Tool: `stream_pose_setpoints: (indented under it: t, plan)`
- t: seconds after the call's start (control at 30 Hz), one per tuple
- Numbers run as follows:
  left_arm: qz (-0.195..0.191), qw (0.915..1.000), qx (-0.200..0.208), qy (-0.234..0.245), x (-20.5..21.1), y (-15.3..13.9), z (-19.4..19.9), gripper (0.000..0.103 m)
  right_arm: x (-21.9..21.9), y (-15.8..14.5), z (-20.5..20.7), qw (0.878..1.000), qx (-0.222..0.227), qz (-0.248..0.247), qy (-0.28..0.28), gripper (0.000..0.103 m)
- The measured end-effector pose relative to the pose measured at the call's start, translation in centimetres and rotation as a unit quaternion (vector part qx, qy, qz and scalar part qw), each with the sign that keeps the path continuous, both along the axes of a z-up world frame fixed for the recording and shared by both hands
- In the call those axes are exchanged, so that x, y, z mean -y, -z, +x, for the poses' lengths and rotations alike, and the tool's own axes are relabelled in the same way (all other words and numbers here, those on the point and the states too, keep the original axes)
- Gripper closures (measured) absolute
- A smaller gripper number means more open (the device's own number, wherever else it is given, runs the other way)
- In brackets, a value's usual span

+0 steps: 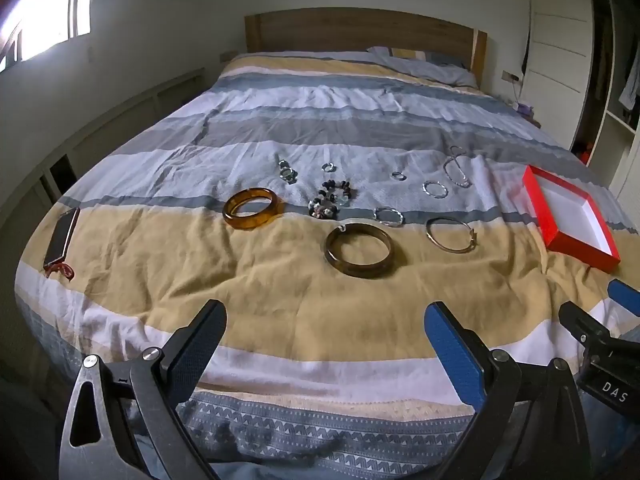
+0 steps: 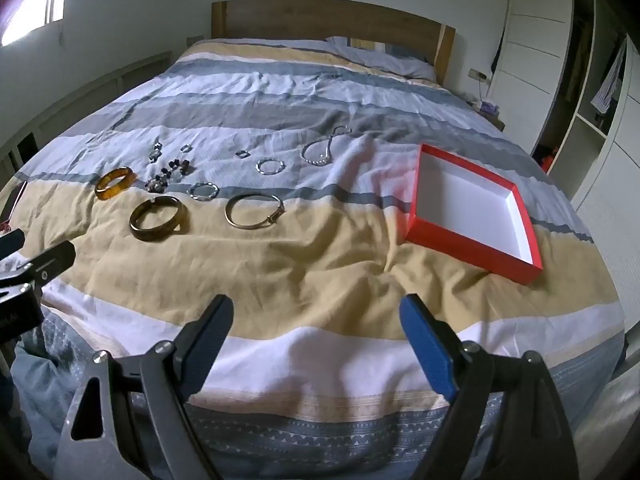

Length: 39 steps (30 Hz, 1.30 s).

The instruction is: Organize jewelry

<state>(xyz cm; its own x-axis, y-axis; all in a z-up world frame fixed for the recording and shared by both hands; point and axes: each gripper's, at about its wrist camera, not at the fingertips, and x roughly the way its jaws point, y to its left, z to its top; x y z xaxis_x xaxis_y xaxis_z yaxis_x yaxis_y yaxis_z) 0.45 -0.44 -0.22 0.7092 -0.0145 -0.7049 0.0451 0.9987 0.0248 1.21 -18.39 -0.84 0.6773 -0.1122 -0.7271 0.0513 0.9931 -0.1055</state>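
Observation:
Jewelry lies spread on a striped bedspread (image 1: pixel 280 320): an amber bangle (image 1: pixel 252 209), a dark brown bangle (image 1: pixel 359 251), a beaded bracelet (image 1: pixel 331 199), a thin gold hoop bangle (image 1: pixel 451 235), several small silver rings and a pearl necklace (image 1: pixel 456 168). An empty red box (image 1: pixel 570 222) with a white inside sits at the right (image 2: pixel 472 212). My left gripper (image 1: pixel 326 316) hovers open over the bed's near edge, well short of the bangles. My right gripper (image 2: pixel 316 312) is open too, with nothing between its fingers, near the foot of the bed.
A phone (image 1: pixel 62 236) with a red charm lies at the bed's left edge. A wooden headboard (image 1: pixel 360 30) and pillow stand at the far end. White wardrobes (image 2: pixel 532 40) line the right wall. A window (image 1: pixel 44 20) is at the upper left.

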Motion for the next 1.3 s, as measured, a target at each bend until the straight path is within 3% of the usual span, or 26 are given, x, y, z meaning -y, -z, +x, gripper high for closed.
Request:
stream_pose_setpoints:
  t: [0.83,1.3]
  plan:
    - [-0.02,0.9996,0.015,0.009,-0.1,0.3,0.7,0.005,-0.2,0.1,0.3,1.0,-0.004,-0.012,-0.008,0.018]
    - [-0.045,0.9988,-0.009,0.016,-0.5,0.6,2.7,0.005,-1.1,0.3,1.4,1.0,-0.008,-0.022,-0.02,0.018]
